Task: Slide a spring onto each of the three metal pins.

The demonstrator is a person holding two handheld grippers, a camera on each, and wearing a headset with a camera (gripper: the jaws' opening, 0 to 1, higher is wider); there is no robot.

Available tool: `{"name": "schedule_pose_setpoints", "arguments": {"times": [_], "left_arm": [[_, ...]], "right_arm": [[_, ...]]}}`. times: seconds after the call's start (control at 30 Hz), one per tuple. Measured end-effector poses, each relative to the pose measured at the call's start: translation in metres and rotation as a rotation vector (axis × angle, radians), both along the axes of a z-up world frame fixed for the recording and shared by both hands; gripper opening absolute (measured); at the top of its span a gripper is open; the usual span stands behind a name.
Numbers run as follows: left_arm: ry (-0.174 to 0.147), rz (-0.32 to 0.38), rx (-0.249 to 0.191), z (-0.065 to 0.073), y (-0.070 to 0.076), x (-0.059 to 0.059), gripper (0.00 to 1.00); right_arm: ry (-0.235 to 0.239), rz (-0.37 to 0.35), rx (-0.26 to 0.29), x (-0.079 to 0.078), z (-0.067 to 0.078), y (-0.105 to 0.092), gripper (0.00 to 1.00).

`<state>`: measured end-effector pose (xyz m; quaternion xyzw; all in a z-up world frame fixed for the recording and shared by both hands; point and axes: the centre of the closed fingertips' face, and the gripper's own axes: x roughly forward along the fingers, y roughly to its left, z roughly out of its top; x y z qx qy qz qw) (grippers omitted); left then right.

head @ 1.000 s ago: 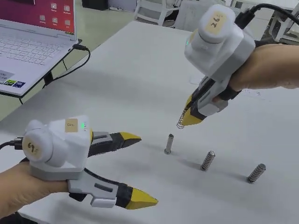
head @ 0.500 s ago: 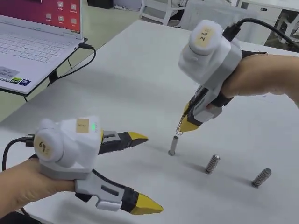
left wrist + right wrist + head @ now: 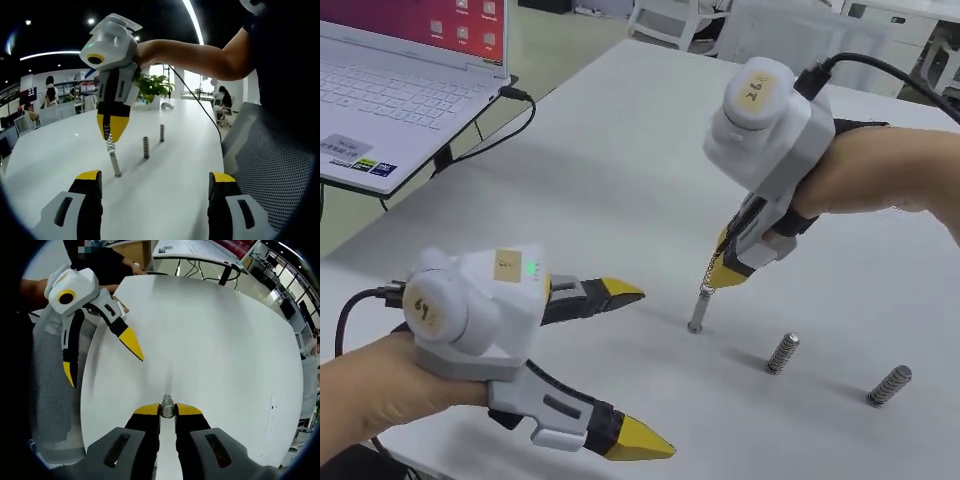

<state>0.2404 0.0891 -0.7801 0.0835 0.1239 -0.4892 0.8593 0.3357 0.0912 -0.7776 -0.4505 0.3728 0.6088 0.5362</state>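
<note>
**Right gripper holds a spring at the top of the bare pin**

A white table [image 3: 610, 170] carries the work. Off its far left edge an open laptop [image 3: 400, 90] sits on a stand, and a black cable [image 3: 492, 132] loops down from its side. Chairs and other furniture stand beyond the far edge.

Three metal pins stand in a row towards the near right part of the table. The two on the right, the middle pin [image 3: 782, 353] and the end pin [image 3: 890, 385], each wear a spring already. The left one, the bare pin [image 3: 698, 312], stands upright with its shaft uncovered.

The left gripper [image 3: 642, 370] lies low by the near left edge. Its jaws are spread wide with nothing between them. The upper yellow tip points towards the bare pin from the left but stays apart from it.

The right gripper [image 3: 168, 410] comes down steeply from above, and its jaws are closed to a narrow gap that pinches the spring [image 3: 108, 140] by its upper coils. The spring hangs below the yellow tips, slightly tilted. Its lower end meets the top of the bare pin. Whether the coils have passed over the pin's tip cannot be told.
</note>
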Motion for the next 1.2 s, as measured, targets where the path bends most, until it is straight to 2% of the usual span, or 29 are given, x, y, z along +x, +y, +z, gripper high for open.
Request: {"name": "schedule_pose_setpoints", "arguments": {"times": [0.47,0.97,1.2], "left_arm": [[0.004,0.003,0.001,-0.001,0.003,-0.001,0.83],[0.006,0.005,0.004,0.000,0.006,-0.001,0.81],[0.009,0.006,0.006,-0.001,0.006,-0.001,0.80]], "right_arm": [[0.016,-0.003,-0.021,0.001,-0.010,0.001,0.08],[0.034,-0.016,-0.039,-0.001,-0.029,0.001,0.08],[0.046,-0.013,-0.046,-0.008,-0.036,0.001,0.08]]}}
